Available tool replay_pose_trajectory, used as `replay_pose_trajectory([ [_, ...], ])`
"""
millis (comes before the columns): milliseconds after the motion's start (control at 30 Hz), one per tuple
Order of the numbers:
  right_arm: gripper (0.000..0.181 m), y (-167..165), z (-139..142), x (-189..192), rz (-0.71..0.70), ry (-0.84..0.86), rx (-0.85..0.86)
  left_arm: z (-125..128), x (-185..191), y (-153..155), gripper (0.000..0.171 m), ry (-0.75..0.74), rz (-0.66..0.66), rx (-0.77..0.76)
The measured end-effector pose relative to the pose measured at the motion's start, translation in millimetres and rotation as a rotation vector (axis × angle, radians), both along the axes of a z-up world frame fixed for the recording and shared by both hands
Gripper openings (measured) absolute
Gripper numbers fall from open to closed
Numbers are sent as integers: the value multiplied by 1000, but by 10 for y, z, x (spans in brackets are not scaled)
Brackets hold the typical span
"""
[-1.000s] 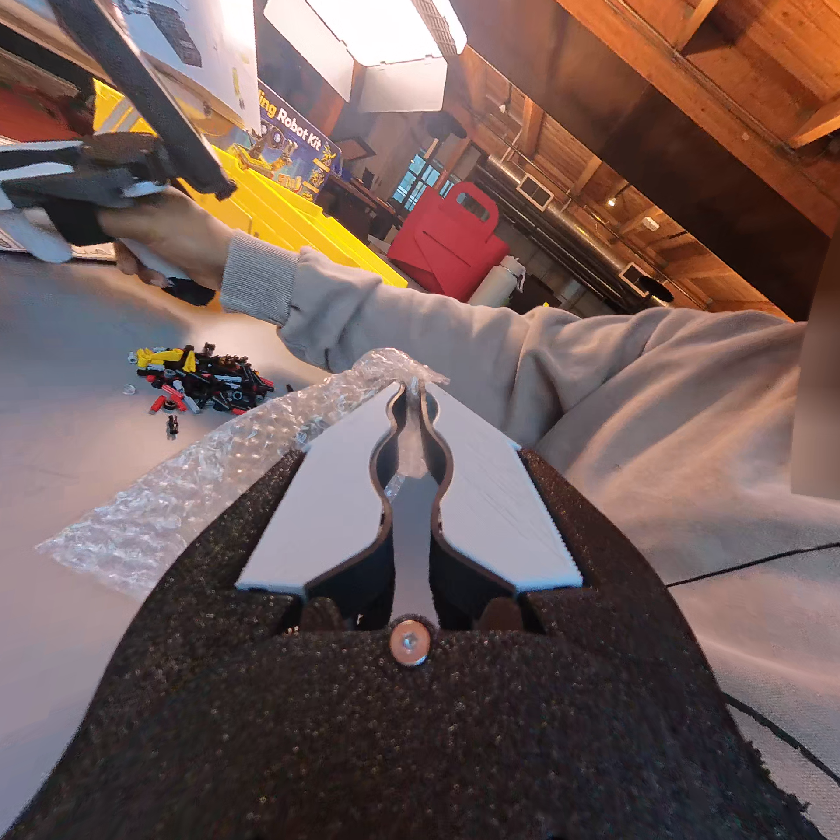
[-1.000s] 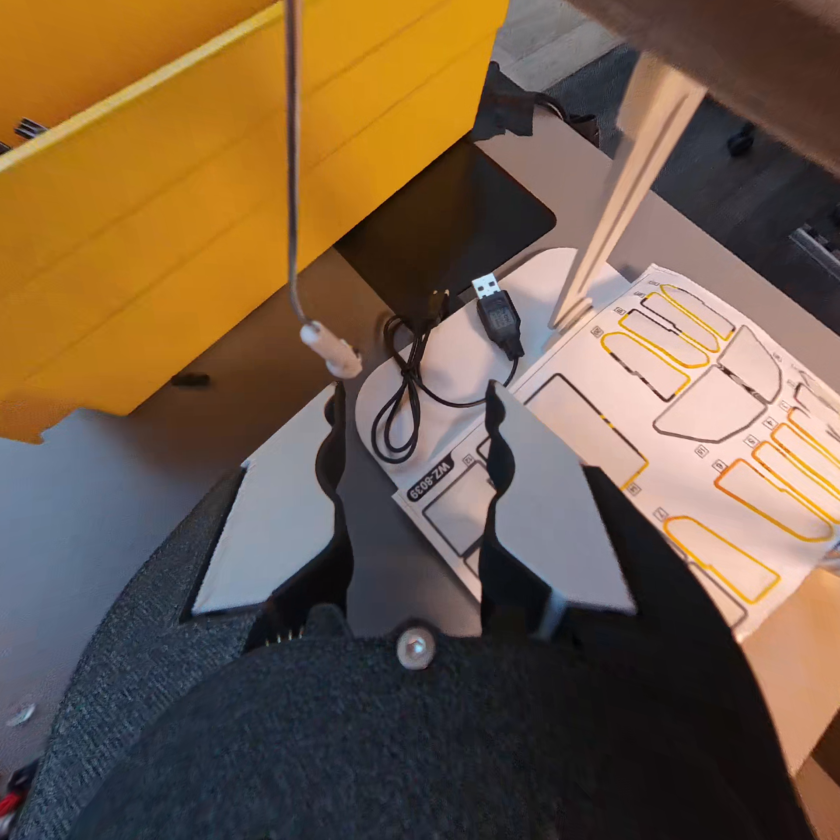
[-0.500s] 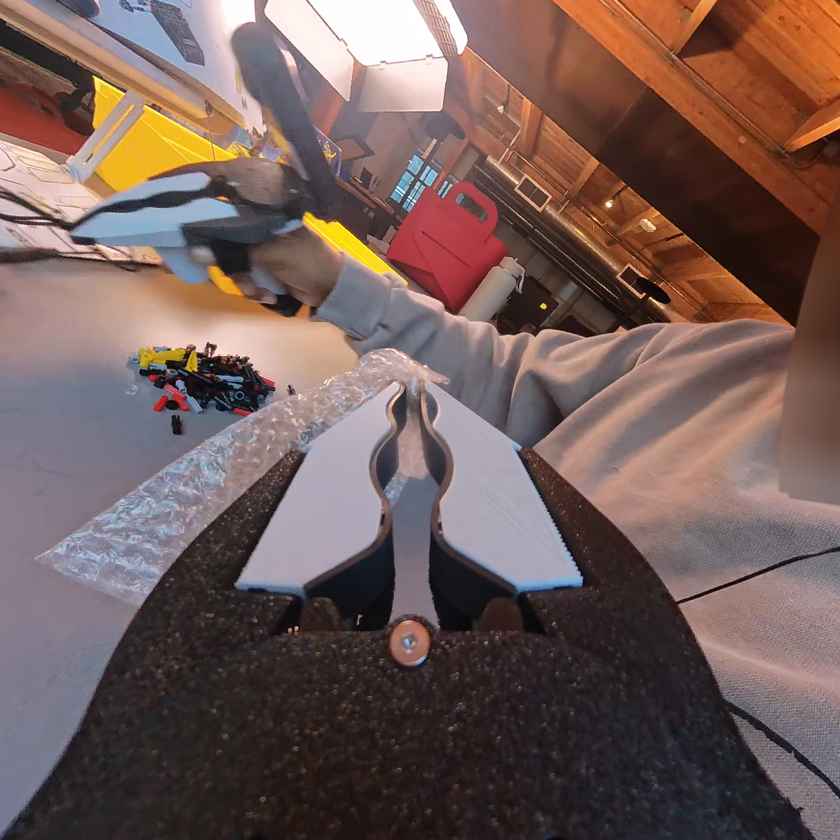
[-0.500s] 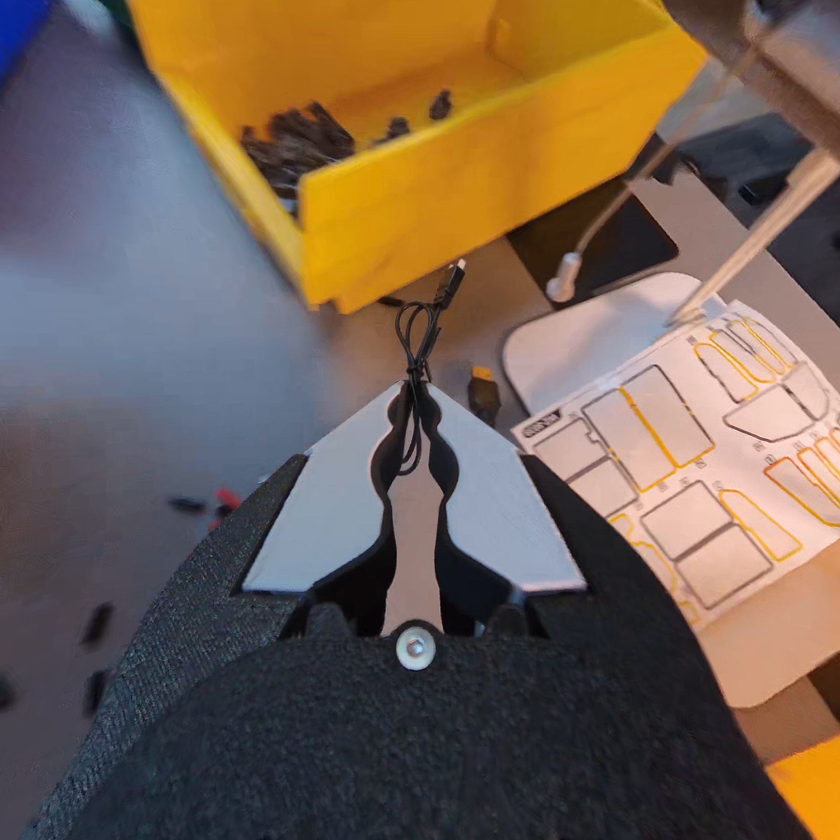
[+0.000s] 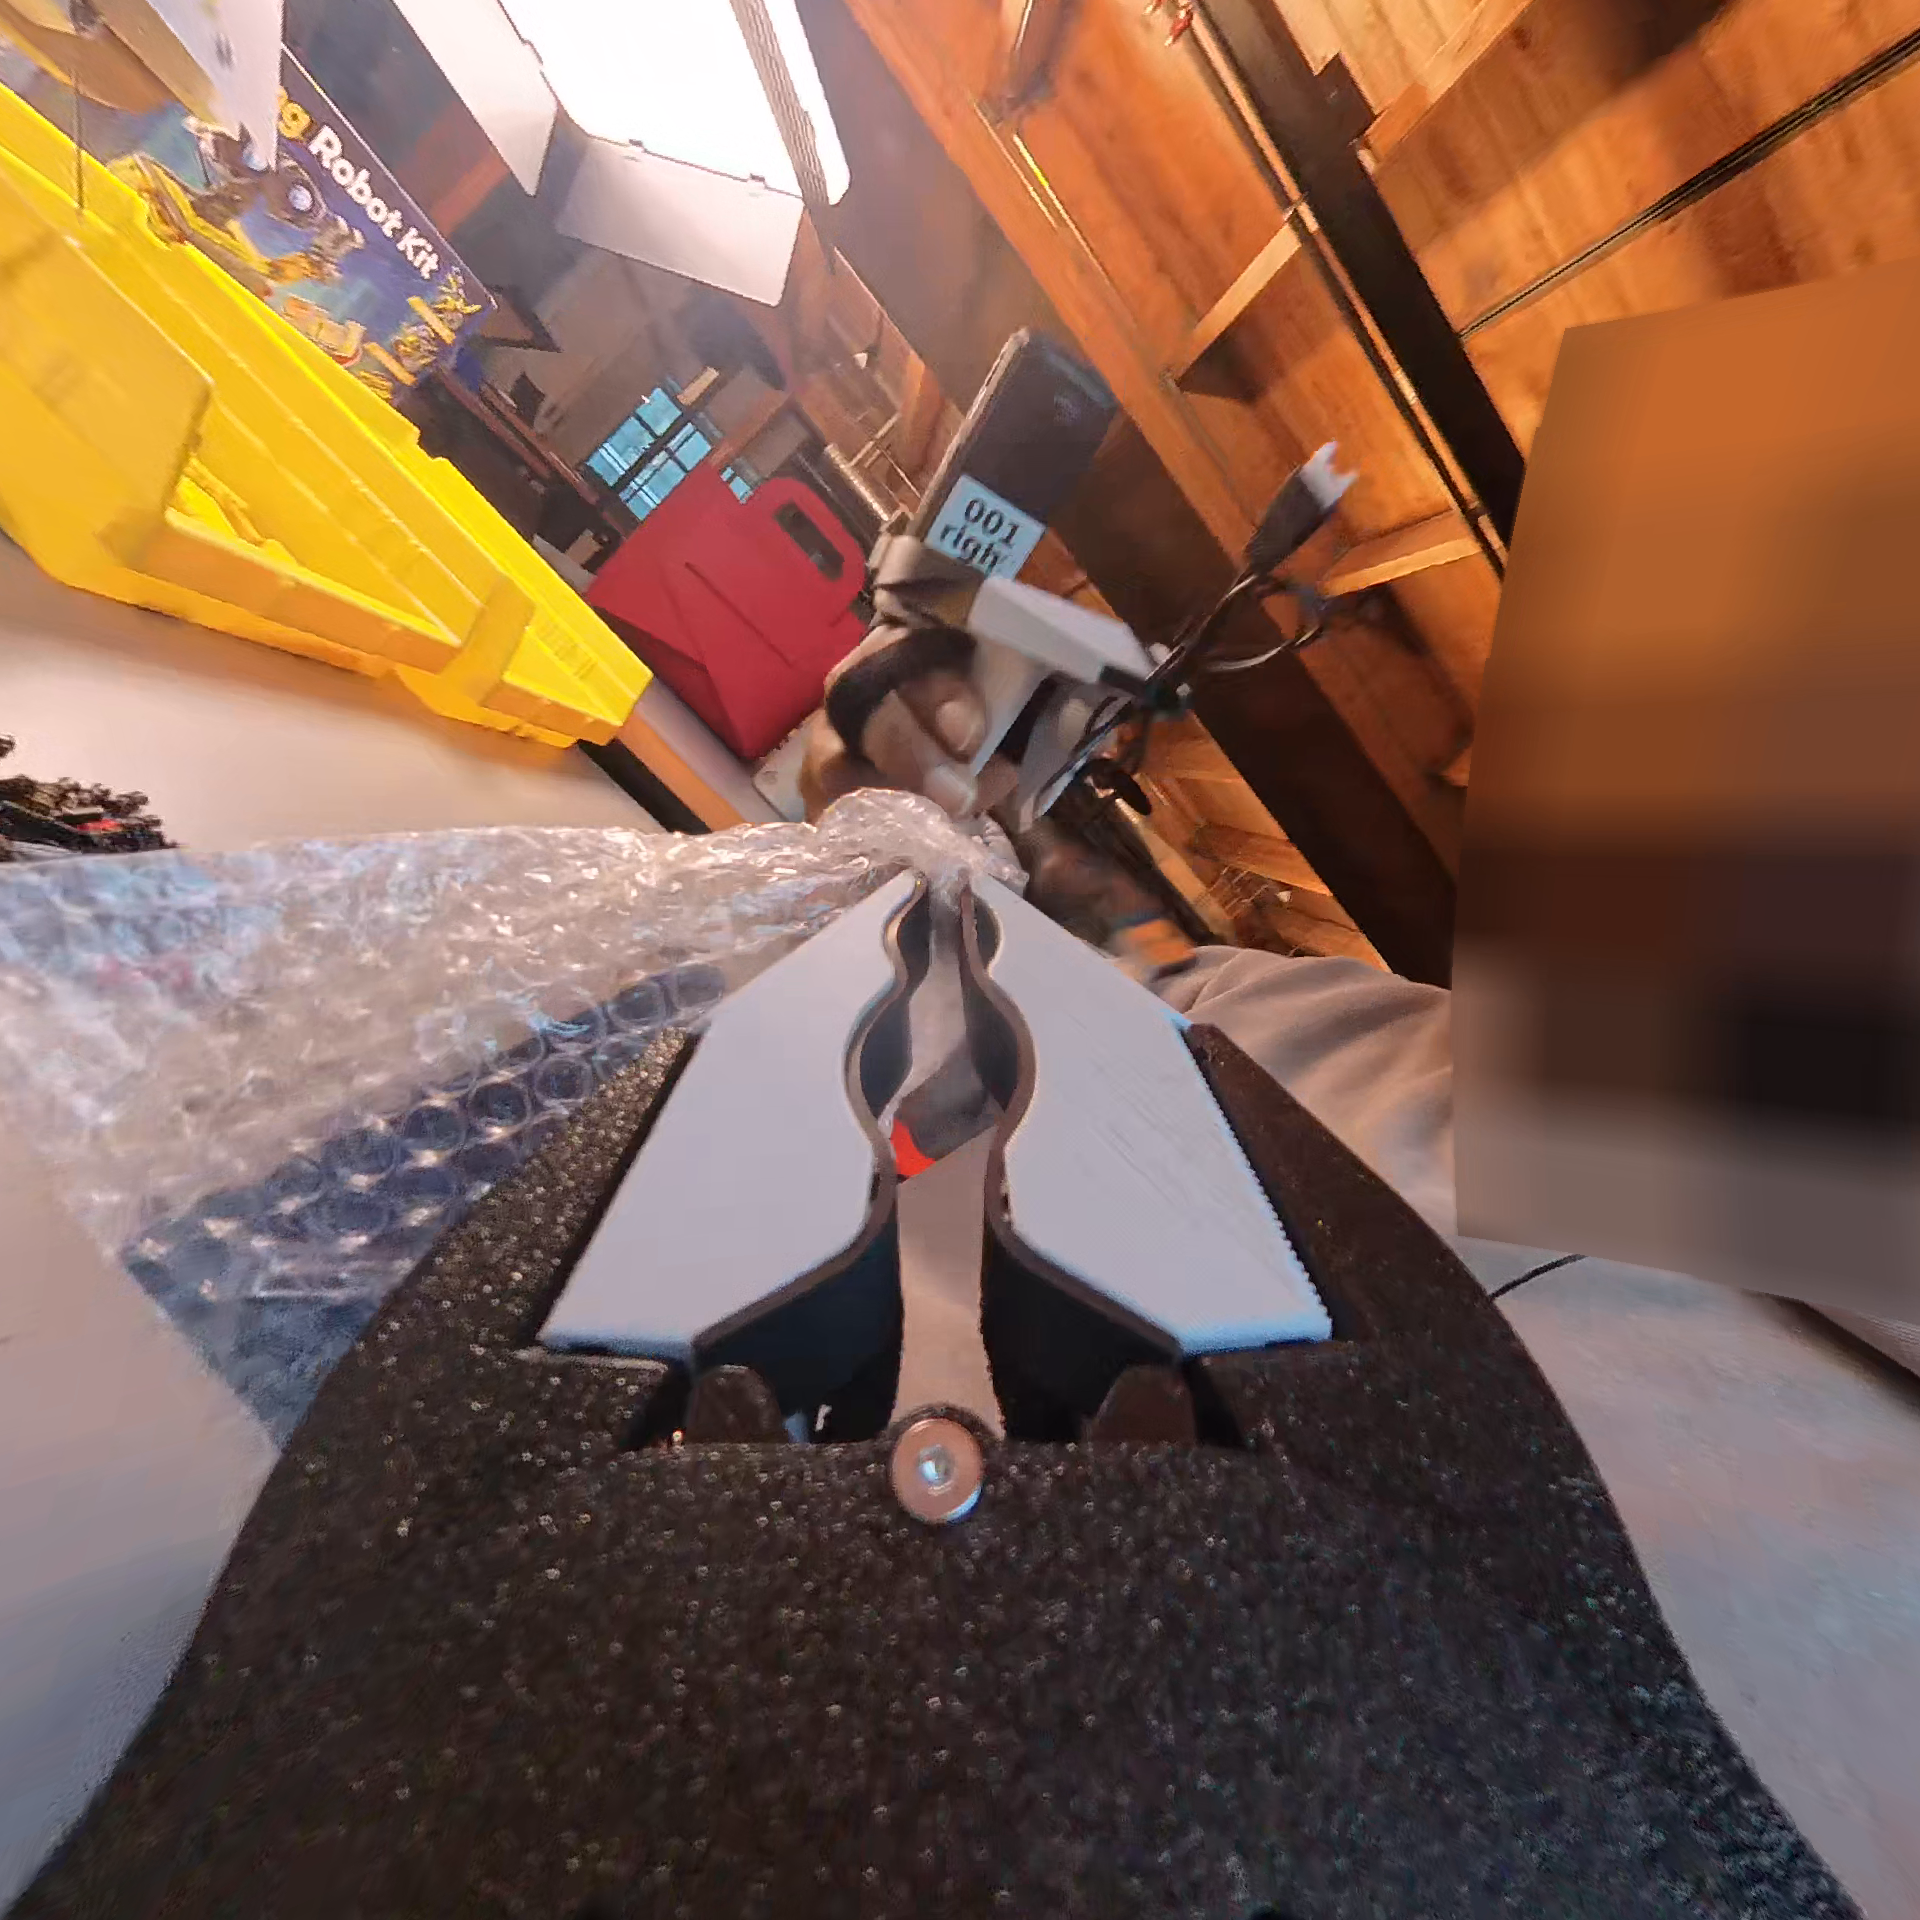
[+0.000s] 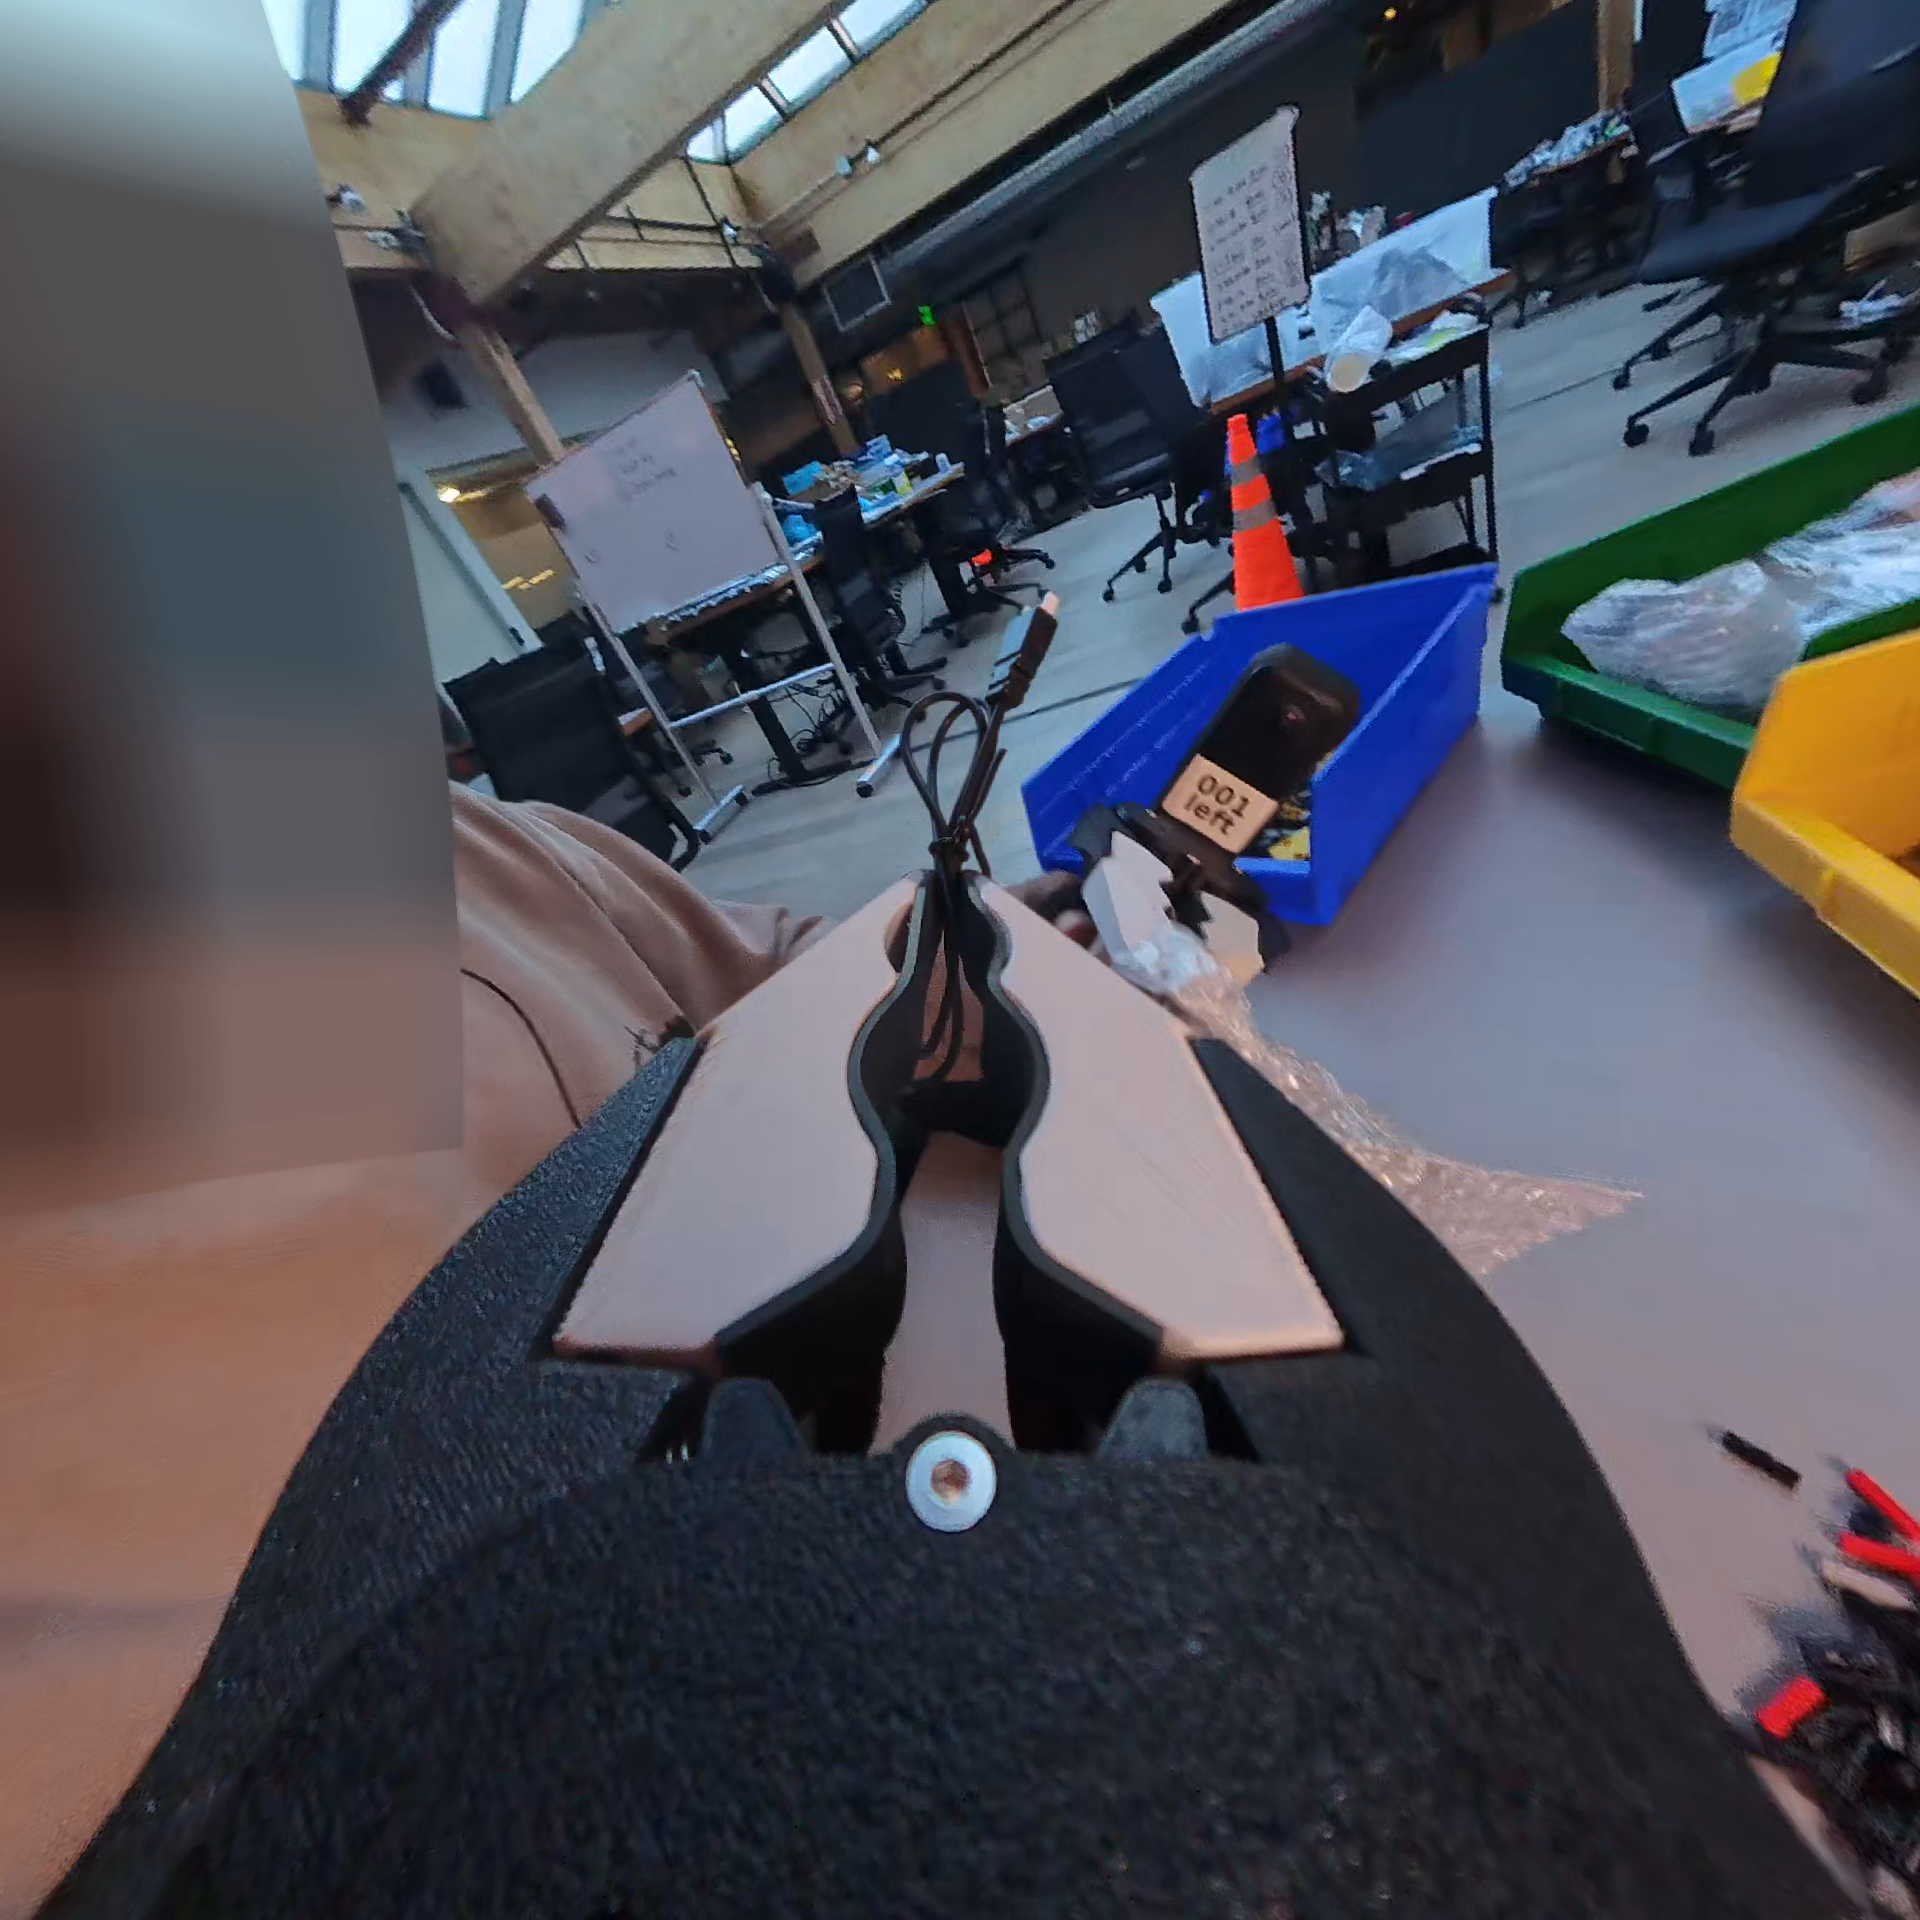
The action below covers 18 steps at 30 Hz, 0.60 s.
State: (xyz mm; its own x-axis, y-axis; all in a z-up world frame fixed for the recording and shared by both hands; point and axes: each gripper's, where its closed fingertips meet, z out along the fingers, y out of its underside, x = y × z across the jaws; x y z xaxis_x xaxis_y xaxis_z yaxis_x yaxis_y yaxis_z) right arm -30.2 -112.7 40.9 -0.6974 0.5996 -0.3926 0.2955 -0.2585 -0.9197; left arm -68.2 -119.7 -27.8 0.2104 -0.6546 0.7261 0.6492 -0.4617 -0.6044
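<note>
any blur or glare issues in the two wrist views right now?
Left wrist view: ceiling light panel blown out, warm cast, far right hand-held gripper and its black cable motion-blurred. Right wrist view: cooler light, small parts at the lower right smeared, strong wide-angle bending at edges.

Two grippers show: the left (image 5: 940, 883) and the right (image 6: 948, 883). One bubble wrap sheet (image 5: 312, 987) and one black cable (image 6: 961, 748) are there. Bins: one blue (image 6: 1382, 665), one green (image 6: 1662, 551), one yellow (image 6: 1829, 790); one traffic cone (image 6: 1257, 520).
</note>
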Motion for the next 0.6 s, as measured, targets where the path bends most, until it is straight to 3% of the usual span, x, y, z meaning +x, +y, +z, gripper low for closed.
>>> replay_pose_trajectory([
  [167,2,167,-680,-121,-128,-84,-4,-96,10,-35,2,-57,-29,-34],
  [267,2,210,-1025,-145,-211,-107,100,-102,2,-30,2,-51,-18,-37],
  [433,3,18,-1186,-147,-277,-62,329,-73,53,42,2,-55,-16,-47],
  [500,3,-3,-1299,-190,-308,-113,454,-54,165,68,1,-31,-36,-45],
  [600,3,-52,-1373,-241,-309,-174,510,-27,328,93,1,21,-58,-33],
])
